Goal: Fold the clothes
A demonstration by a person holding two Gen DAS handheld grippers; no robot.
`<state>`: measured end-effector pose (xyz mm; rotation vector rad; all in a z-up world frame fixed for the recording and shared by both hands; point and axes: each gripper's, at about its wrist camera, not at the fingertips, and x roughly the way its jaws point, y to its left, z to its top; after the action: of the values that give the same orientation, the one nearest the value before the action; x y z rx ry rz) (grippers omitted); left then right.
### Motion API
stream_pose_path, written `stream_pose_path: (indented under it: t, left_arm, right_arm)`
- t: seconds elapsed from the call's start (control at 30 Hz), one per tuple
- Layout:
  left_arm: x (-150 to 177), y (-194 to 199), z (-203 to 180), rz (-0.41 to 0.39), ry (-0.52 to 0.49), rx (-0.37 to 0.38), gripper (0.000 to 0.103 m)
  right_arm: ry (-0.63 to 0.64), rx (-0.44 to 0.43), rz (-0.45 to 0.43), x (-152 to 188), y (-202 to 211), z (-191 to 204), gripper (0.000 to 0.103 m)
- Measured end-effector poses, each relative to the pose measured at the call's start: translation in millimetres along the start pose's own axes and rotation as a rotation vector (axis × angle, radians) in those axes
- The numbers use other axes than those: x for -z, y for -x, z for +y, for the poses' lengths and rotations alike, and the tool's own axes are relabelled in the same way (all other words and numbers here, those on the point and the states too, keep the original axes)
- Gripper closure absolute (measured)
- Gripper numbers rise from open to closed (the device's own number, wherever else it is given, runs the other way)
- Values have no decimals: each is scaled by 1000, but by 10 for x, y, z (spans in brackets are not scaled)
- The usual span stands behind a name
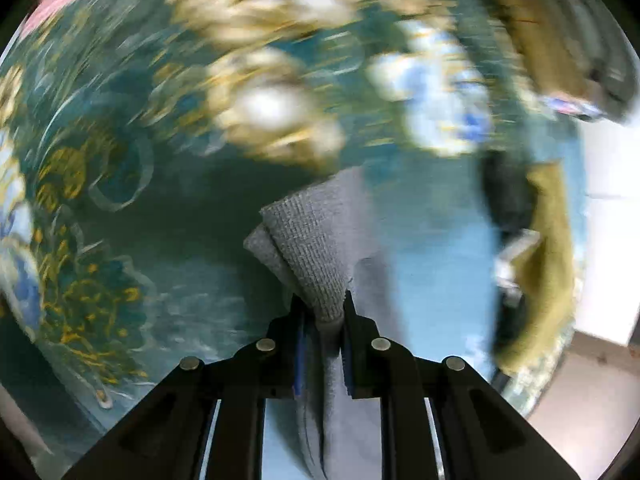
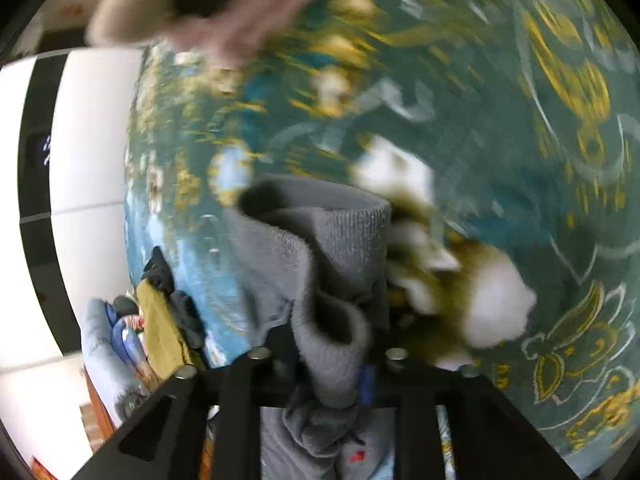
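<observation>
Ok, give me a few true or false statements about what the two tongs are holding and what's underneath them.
1. The left tongs are shut on the grey garment. True.
2. The right tongs are open and hold nothing. False: they pinch grey fabric too.
3. The surface below is a teal floral cloth. True.
4. The held garment is bright red. False: it is grey.
5. Other clothes lie piled at the cloth's edge. True.

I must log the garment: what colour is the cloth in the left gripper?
Grey cloth, with a ribbed knit texture; the left wrist view shows it best.
</observation>
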<state>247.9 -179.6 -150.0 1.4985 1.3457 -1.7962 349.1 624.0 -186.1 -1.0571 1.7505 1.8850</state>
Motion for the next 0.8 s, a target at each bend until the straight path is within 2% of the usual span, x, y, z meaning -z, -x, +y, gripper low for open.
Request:
stream_pose_path:
  t: [0.07,0.17,0.2,0.27,0.37,0.4,0.47,0.5,0.57,0.63,0.7,0.8]
  left_arm:
    - [-4,258,-274,-37,-86,95,88]
    - [-144,334,-582,-84,-191,166,88]
    - [-109,331,-506,-81,-211,148,88]
    - [-82,166,-324,-50,-230,75,88]
    - [-129,-428,-27,25,-150,-100,88]
    - [-142,-565,69,40,-114,-134,88]
    - [-105,-705,251,63,-51,-168,88]
    - [-95,-714,269,59,-51,-168,88]
    - [-86,-701,265,56,-60,-163,88]
    - [-86,-666,235,56,-73,-153,88]
    - [-91,-631,215,52,-66,-134,88]
    - [-53,-577,178,47,-69,-136,88]
  right_arm:
    - [38,1,-3,-53,51,185,88]
    - [136,-54,-53,-90,362,430,89]
    - [155,-55,-65,-109,427,473,89]
    - [156,15,-38,-136,312,344,89]
    - [97,165,39,-148,5,-86,89]
    - [72,206,57,-152,-78,-208,89]
    - [19,218,59,-150,-135,-362,88]
    - [13,212,55,-146,-120,-364,88]
    - [18,202,53,-137,-82,-321,84]
    - [39,217,53,-137,-27,-242,75]
    - [36,230,19,-154,81,-198,51]
    - [-8,220,-45,-117,378,-147,42]
